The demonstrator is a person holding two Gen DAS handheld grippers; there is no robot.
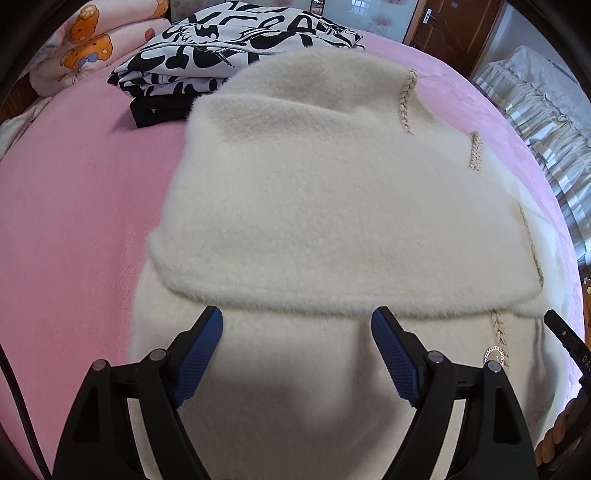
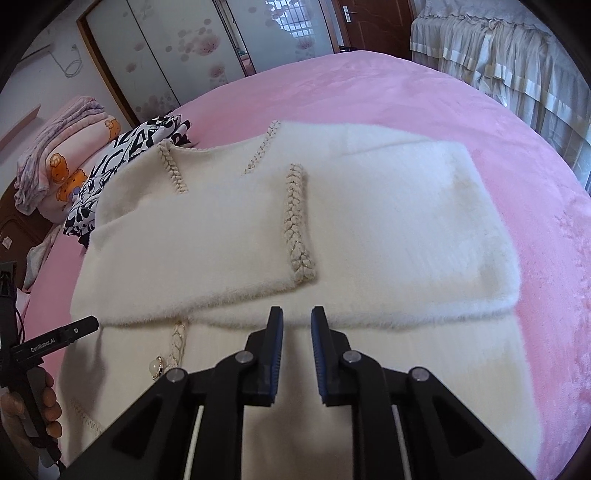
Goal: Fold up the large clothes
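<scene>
1. Left wrist view: my left hand-held gripper (image 1: 296, 319) sits at the bottom of the frame with its blue ribbed pads spread wide apart, holding nothing.
2. The fluffy cream-white plush garment with beige braided trim (image 1: 332, 206) fills the middle of the frame, lying on the pink fleece-covered bed (image 1: 74, 206). A folded-over layer of it ends in a thick edge just beyond my fingertips, with a lower layer spread under the gripper.
3. Beyond the garment, in the upper left of the frame, lies a folded black-and-white patterned cloth (image 1: 207, 55), touching the garment's far edge. Further left is a pink blanket printed with orange bears (image 1: 92, 40).
4. At the upper right stands a brown wooden door (image 1: 454, 29), and a grey ruffled cover (image 1: 546, 107) hangs at the right edge.
5. My right hand-held gripper (image 1: 565, 334) shows only as a black tip at the lower right edge.
6. Right wrist view: my right hand-held gripper (image 2: 296, 321) is at the bottom centre, its pads apart by a narrow gap and gripping nothing, poised over the garment's lower layer just before the folded edge.
7. The garment (image 2: 388, 221) lies across the middle of the frame on the bed (image 2: 406, 88), with a braided strip (image 2: 297, 221) running down the folded layer.
8. At the lower left edge my left hand-held gripper (image 2: 79, 328) reaches toward the garment's edge.
9. The patterned cloth (image 2: 110, 162) and bear blanket (image 2: 62, 162) sit at the left of the frame.
</scene>
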